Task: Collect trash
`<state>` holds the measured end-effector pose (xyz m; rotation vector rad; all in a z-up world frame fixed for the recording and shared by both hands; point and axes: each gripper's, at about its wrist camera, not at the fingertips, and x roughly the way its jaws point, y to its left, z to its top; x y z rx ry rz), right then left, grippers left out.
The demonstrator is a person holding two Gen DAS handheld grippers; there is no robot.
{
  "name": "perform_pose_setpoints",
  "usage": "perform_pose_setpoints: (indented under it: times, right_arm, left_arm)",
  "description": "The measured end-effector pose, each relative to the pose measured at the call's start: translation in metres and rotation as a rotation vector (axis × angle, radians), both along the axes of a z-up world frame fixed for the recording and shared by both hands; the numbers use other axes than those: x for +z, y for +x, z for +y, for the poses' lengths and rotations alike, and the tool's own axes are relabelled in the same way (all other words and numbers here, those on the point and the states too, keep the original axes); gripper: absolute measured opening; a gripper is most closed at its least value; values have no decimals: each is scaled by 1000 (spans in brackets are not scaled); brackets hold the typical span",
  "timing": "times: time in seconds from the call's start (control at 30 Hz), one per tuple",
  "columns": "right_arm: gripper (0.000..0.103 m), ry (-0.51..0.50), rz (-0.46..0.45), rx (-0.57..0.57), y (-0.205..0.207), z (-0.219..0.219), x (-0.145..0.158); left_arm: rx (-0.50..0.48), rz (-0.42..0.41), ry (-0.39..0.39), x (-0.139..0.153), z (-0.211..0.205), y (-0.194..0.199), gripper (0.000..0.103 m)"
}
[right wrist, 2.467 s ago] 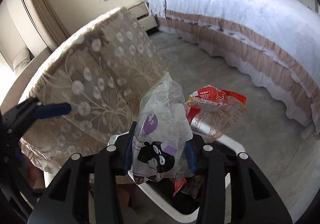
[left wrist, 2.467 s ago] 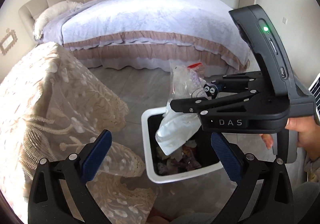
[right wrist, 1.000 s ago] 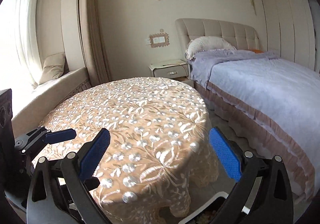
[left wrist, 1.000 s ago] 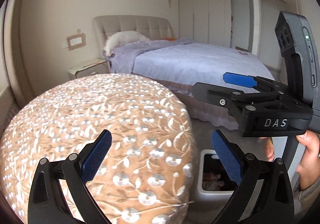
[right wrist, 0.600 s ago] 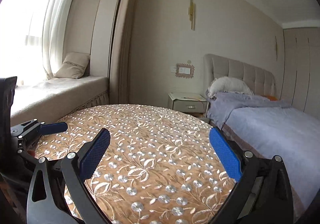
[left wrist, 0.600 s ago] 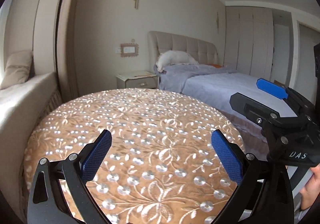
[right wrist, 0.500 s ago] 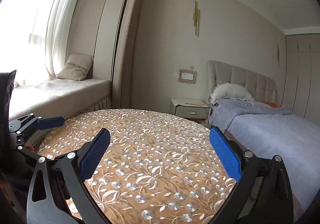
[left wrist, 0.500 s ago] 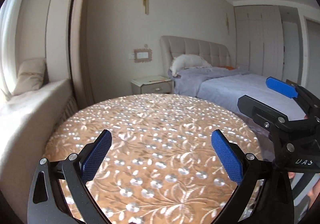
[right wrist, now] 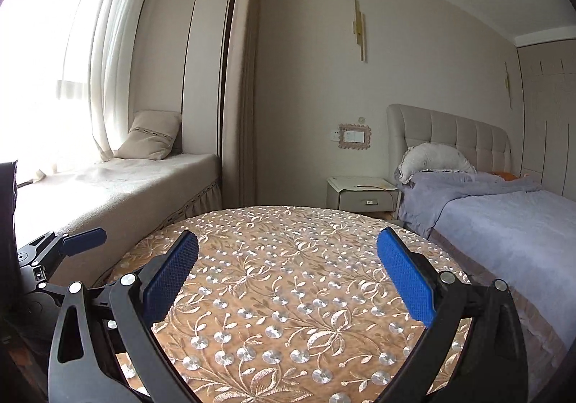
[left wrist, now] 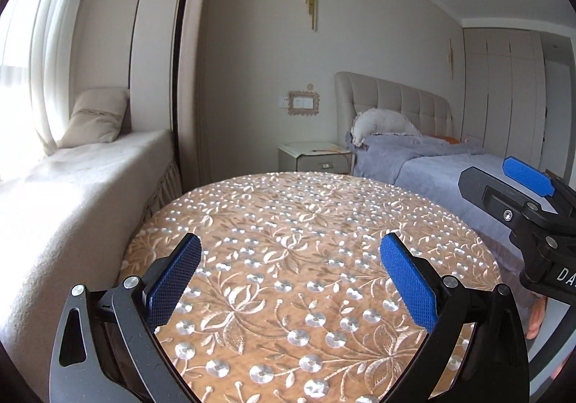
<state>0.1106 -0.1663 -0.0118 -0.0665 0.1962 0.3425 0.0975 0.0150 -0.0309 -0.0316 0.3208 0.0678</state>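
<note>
Round table (left wrist: pixel 306 259) – embroidered floral cloth, left gripper (left wrist: pixel 291 280) and right gripper (right wrist: pixel 288 273) spread, textured blue pads (right wrist: pixel 403 273)

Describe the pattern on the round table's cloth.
Tan tablecloth with embroidered silvery flowers and leaves; clearest in the right wrist view.

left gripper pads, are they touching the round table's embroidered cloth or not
Apart. In the left wrist view the left gripper is open and empty, held above the embroidered cloth. Cloth pattern shows unbroken around both blue pads.

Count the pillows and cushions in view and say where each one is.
2. A beige cushion leans in the window seat's corner by the curtain; a white pillow sits against the bed's headboard. Others may lie hidden beyond the frame.
</note>
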Motion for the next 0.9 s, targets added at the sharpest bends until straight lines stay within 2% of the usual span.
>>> perform_pose_setpoints:
  times: [0.07, 0.23, 0.9]
  right_arm:
    - [99, 5, 9, 3, 0, 2, 1]
    - [99, 4, 15, -5, -2, 3, 3]
    - [99, 5, 24, -20, 1, -1, -2]
  left_arm:
    - [39, -11, 15, 1, 3, -2, 98]
    - [68, -13, 32, 6, 6, -3, 98]
    - [26, 20, 45, 4, -3, 1, 98]
